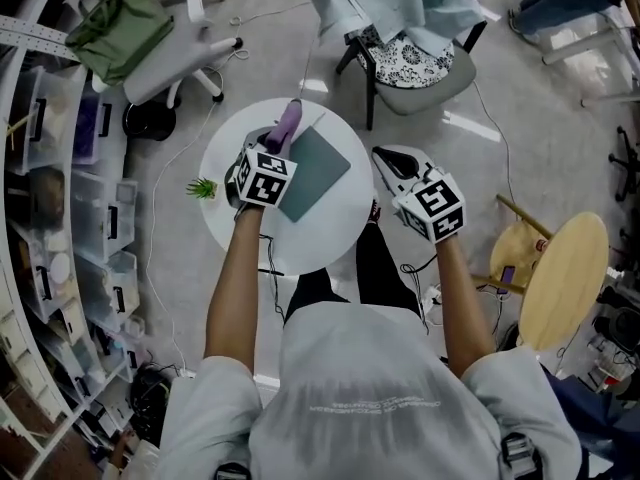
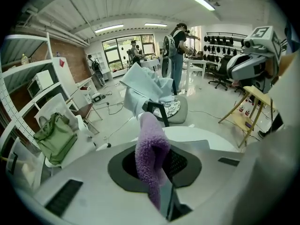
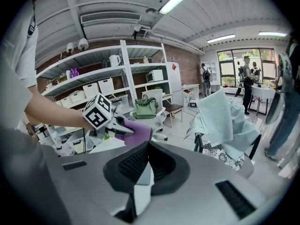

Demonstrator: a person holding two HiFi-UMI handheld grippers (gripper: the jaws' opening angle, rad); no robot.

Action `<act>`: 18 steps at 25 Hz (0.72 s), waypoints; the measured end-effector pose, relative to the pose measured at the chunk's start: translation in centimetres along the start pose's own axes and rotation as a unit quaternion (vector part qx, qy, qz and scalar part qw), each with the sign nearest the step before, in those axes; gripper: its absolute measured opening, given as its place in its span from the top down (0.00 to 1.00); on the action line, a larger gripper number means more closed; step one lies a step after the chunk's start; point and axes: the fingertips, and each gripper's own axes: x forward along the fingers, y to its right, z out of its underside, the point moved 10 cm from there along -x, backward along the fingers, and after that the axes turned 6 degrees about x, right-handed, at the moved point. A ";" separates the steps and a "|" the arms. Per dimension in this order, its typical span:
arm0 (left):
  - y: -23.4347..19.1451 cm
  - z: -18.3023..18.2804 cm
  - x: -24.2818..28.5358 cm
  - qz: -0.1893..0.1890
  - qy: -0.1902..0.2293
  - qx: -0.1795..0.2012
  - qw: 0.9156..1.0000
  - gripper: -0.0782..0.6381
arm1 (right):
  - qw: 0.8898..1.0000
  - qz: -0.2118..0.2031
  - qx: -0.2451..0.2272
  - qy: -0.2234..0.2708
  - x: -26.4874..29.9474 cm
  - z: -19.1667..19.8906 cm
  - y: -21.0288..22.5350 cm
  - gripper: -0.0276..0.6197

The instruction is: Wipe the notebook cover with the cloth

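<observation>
- My left claw (image 1: 281, 144) is clamped on the purple cloth (image 2: 150, 153), which stands up between the jaws in a thick fold. My right claw (image 1: 390, 165) has its jaws together with nothing in them, as far as its own view shows (the pads meet in a dark wedge that is hard to read).
- The notebook (image 1: 318, 168) lies flat on the round white table (image 1: 300, 248), just right of my left claw. The cloth hangs in the air beyond the notebook's far left corner, not on the cover.
- Risk: nothing pins the notebook. My right claw is off the table's right side, so a firm stroke could push the book across the smooth top towards the rim.
- Risk: the small green plant (image 1: 202, 188) sits at the table's left edge near my left forearm, and a wide sweep could knock it off.
- The head view alone shows the notebook and where it lies. The left gripper view alone shows the grip on the cloth. The right gripper view shows my left claw from the side, raised and level.
</observation>
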 end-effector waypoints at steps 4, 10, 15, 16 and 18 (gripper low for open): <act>0.0 0.7 3.1 0.004 -0.023 0.006 1.000 0.82 | 1.000 0.022 0.002 -0.003 0.4 0.9 0.1 0.95; 1.5 1.6 7.0 0.034 -0.039 -0.006 0.999 0.82 | 0.999 0.039 0.013 -0.012 0.6 2.0 1.3 0.95; 2.4 2.2 8.6 0.074 -0.022 -0.059 0.995 0.82 | 0.997 0.058 0.037 -0.018 0.5 3.1 1.4 0.95; 3.0 2.3 8.9 0.081 -0.020 -0.061 0.995 0.82 | 0.997 0.064 0.044 -0.022 0.3 3.4 1.4 0.95; 4.2 2.5 9.5 0.081 -0.019 -0.047 0.995 0.82 | 0.995 0.075 0.056 -0.029 -0.1 4.1 1.3 0.95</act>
